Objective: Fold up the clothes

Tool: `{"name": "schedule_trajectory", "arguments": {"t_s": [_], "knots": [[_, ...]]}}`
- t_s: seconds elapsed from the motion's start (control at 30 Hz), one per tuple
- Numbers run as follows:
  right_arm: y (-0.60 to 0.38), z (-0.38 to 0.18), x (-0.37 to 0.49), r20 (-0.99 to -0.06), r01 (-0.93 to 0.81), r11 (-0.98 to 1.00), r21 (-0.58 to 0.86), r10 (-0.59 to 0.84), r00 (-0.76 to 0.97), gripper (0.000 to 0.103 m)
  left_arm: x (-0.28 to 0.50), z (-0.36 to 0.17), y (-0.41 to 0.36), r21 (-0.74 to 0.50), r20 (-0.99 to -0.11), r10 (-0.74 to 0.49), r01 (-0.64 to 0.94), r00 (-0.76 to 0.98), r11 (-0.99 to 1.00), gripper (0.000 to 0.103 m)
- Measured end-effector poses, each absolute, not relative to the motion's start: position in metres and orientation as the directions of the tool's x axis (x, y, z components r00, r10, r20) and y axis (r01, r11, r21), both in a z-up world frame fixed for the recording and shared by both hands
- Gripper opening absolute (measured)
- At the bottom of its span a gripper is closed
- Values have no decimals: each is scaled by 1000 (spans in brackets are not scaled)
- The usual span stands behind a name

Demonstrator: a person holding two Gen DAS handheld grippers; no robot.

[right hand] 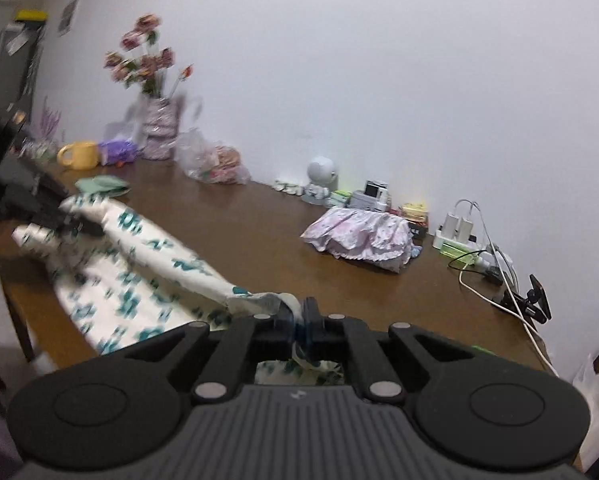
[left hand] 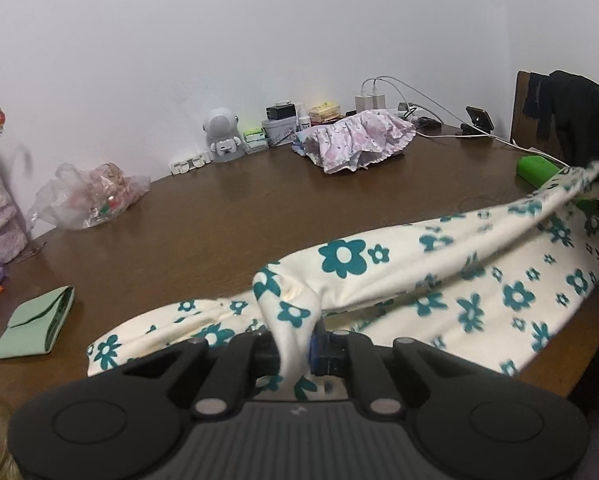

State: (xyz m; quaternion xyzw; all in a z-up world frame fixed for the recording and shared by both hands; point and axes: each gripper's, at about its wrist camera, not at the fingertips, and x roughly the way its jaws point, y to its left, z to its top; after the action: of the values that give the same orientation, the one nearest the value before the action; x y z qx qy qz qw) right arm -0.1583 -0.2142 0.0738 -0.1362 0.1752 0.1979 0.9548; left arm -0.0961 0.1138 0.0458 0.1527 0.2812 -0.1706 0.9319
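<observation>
Floral garment [left hand: 479,276] stretched across near edge of table [left hand: 227,216], pinched at either end by left gripper [left hand: 295,354] and right gripper [right hand: 299,330]. Ruffled garment [left hand: 355,142] set behind — toy robot [left hand: 221,134] to its left, folded cloth [left hand: 35,324] at far left.

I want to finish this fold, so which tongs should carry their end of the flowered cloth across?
Probably the right tongs: both grip the flowered cloth, but bare table lies ahead of the right; the left tongs sit nearer the green pouch.
</observation>
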Motion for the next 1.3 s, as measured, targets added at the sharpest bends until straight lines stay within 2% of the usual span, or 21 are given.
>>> {"name": "schedule_trajectory", "arguments": {"t_s": [0.2, 0.4, 0.5, 0.6, 0.67, 0.73, 0.83, 0.87, 0.93, 0.97, 1.0, 1.13, 1.3], "knots": [[-205, 33, -169, -521, -480, 857, -188, 328, 788, 4, -110, 28, 119, 183, -603, -207, 386, 770, 904, 7], [-213, 22, -160, -559, -479, 868, -127, 336, 758, 5, -113, 14, 125, 161, -607, -218, 388, 764, 908, 8], [-221, 30, -159, -564, -526, 847, -80, 396, 724, 12, -111, 15, 129, 126, -607, -227, 375, 761, 918, 9], [-238, 51, -161, -483, -559, 829, 36, 504, 716, 26, -114, 14, 127, 138, -602, -222, 374, 767, 917, 7], [-247, 65, -156, -406, -542, 831, 129, 543, 735, 26, -115, 13, 127, 137, -597, -226, 375, 770, 917, 7], [-236, 66, -143, -402, -521, 843, 135, 527, 749, 26, -115, 14, 128, 133, -599, -231, 380, 767, 915, 10], [-206, 52, -123, -462, -513, 856, 65, 481, 745, 23, -117, 23, 127, 223, -600, -186, 386, 778, 895, 13], [-196, 43, -119, -499, -525, 850, 47, 475, 725, 23, -120, 28, 122, 309, -574, -145, 377, 806, 873, 13], [-183, 27, -113, -558, -539, 842, 35, 464, 688, 23, -131, 28, 101, 564, -478, -41, 342, 878, 752, 9], [-181, 20, -112, -575, -539, 842, 32, 456, 679, 23, -136, 23, 88, 695, -419, -7, 326, 908, 641, 7], [-181, 16, -113, -570, -536, 844, 35, 457, 683, 23, -141, 20, 79, 775, -374, -1, 313, 927, 548, 5], [-190, 13, -114, -559, -524, 849, 73, 470, 683, 22, -145, 9, 73, 858, -329, -11, 303, 944, 414, 3], [-200, 12, -114, -558, -500, 862, 85, 457, 692, 22, -148, -15, 91, 811, -478, 27, 429, 878, 398, 6]]}}
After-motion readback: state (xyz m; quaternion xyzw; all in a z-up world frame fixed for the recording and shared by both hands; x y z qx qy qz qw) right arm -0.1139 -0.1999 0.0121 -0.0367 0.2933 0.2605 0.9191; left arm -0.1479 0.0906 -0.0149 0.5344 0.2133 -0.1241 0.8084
